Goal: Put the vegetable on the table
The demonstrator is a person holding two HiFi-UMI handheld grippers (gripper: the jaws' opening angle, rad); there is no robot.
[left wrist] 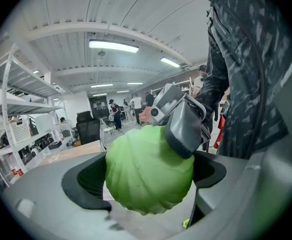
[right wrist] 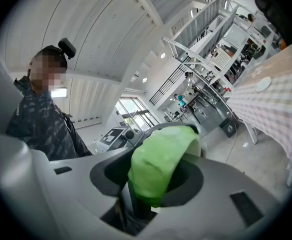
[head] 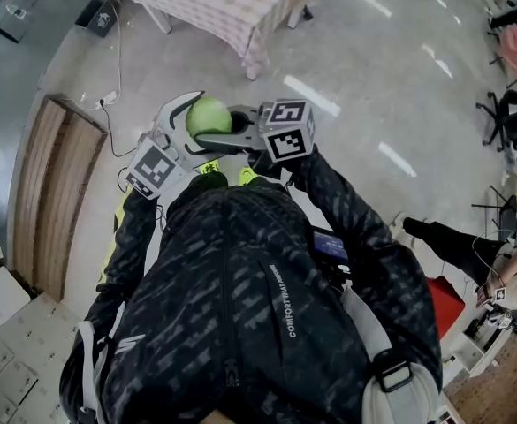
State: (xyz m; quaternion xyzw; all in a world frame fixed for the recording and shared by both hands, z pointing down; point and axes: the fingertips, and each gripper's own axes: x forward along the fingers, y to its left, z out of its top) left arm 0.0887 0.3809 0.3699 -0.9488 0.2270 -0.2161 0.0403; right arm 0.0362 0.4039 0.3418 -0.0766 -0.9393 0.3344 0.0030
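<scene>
Currently aloft: a round, pale-green, ribbed vegetable [head: 207, 115], much like a small cabbage, is held at chest height over the glossy grey floor [head: 355, 78].
Right gripper [head: 227, 124]: its jaws pinch the vegetable across its upper side, and a fold of green bulges between them.
Left gripper [head: 180, 122]: its jaws are spread to their widest on either side of the vegetable, flanking it rather than clamping it, by the look of it.
Destination: the checked-cloth surface [head: 231, 7] stands well apart from the vegetable, ahead of the person in the dark patterned jacket [head: 240, 307].
Look: the skin is smooth and matte, with curved ribs sweeping round like wrapped leaves. The colour is an even lime, and no stalk or loose leaf shows.
Handling, as judged: probably light and somewhat soft, since the green gives where the right jaws bite. It is not fragile, but the round form could roll once set down.
Where to hold: across the widest middle with the jaws on opposite flanks, not on a fold that may slip out.
Risk: the narrow pinch may let go on the way, so a low, steady set-down suits.
</scene>
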